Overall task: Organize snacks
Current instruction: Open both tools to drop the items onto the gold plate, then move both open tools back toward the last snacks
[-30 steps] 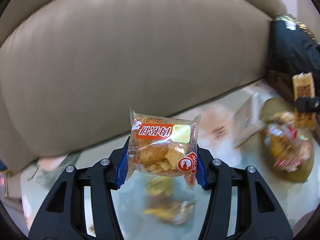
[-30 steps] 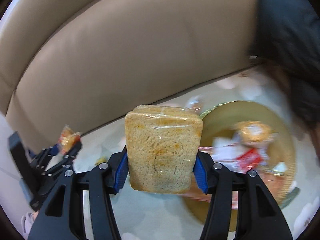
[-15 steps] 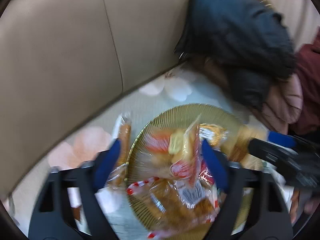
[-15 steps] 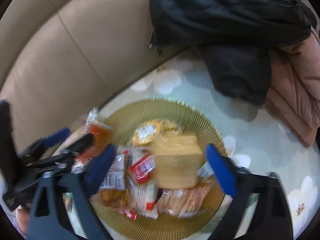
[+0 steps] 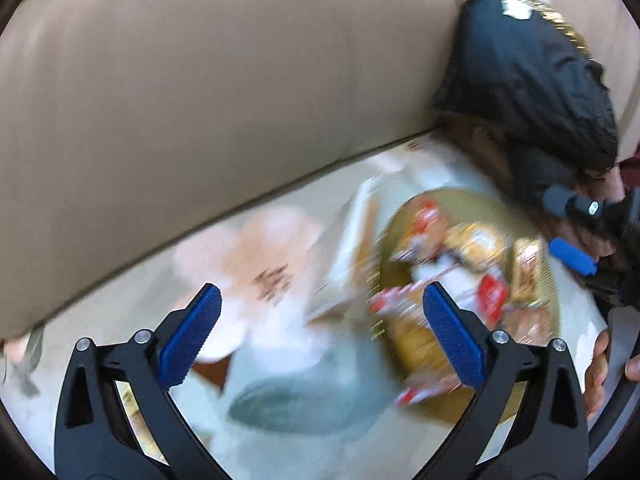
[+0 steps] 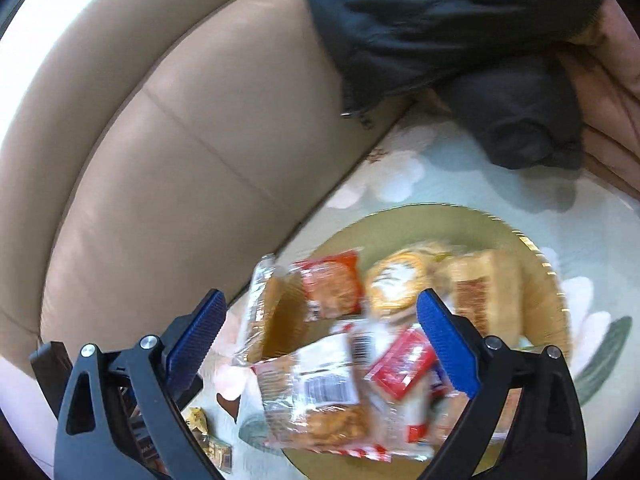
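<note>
A gold ribbed plate (image 6: 432, 220) on the flowered cloth is piled with wrapped snacks: a red-labelled cake packet (image 6: 332, 284), a round pastry (image 6: 396, 280), the wrapped bread slice (image 6: 488, 292) and a clear packet (image 6: 316, 392). Above the pile hangs my right gripper (image 6: 320, 336), open with nothing between its fingers. My left gripper (image 5: 320, 332) is open and empty too, over the cloth to the left of the same plate (image 5: 548, 276), which is blurred there. The right gripper's blue fingertips (image 5: 572, 256) show at the left wrist view's right edge.
A beige leather sofa back (image 6: 180, 140) curves behind the cloth. A black jacket (image 6: 460, 20) and pink bedding (image 6: 608, 128) lie at the back right. A wrapped snack (image 6: 276, 308) leans at the plate's left edge, and small wrapped sweets (image 6: 208, 436) lie near the front left. A hand (image 5: 600, 368) is at the right.
Both grippers have let go of their snacks: the bread slice and the cake packet now lie on the plate. Both now stand open, and the left one has swung left off the plate.
</note>
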Demonstrator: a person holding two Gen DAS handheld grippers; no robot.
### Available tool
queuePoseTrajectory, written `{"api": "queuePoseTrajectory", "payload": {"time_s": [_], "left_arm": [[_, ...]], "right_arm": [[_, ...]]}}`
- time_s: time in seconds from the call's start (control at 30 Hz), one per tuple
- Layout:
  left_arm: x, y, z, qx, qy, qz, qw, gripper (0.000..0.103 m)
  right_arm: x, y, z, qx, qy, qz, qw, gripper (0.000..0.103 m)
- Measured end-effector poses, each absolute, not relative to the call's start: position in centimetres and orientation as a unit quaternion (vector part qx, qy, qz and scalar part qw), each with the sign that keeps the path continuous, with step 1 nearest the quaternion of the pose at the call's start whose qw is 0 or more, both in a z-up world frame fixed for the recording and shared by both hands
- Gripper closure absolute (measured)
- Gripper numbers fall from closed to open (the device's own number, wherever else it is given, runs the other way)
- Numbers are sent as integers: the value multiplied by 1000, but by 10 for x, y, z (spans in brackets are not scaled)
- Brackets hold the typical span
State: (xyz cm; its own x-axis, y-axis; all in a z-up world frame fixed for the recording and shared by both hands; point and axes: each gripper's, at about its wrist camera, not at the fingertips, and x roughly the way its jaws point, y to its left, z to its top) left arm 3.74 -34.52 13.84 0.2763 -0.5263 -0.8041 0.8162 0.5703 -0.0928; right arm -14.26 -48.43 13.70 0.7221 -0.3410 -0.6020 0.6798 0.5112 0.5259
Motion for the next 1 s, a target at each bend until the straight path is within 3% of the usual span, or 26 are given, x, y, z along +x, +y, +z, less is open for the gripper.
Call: {"api": "queuePoseTrajectory", "payload": {"time_s": [0.13, 0.33, 0.53, 0.87, 1.0], "left_arm": [[51, -302, 129, 166, 439, -383, 796, 3], [56, -244, 107, 164, 484, -362, 780, 3], [46, -197, 113, 202, 455, -367, 786, 3], [68, -139, 106, 172, 472, -334, 797, 3], [66, -134, 111, 166, 464, -349, 797, 3]], "right_arm": [[-133, -478, 141, 346, 241, -307, 853, 8], [-146, -487, 131, 390, 221, -311, 838, 8], [-140, -483, 137, 387, 225, -314, 837, 8], [-93, -450, 131, 289, 314, -297, 854, 6], [-78, -465, 119, 369, 318, -244, 838, 7]]}}
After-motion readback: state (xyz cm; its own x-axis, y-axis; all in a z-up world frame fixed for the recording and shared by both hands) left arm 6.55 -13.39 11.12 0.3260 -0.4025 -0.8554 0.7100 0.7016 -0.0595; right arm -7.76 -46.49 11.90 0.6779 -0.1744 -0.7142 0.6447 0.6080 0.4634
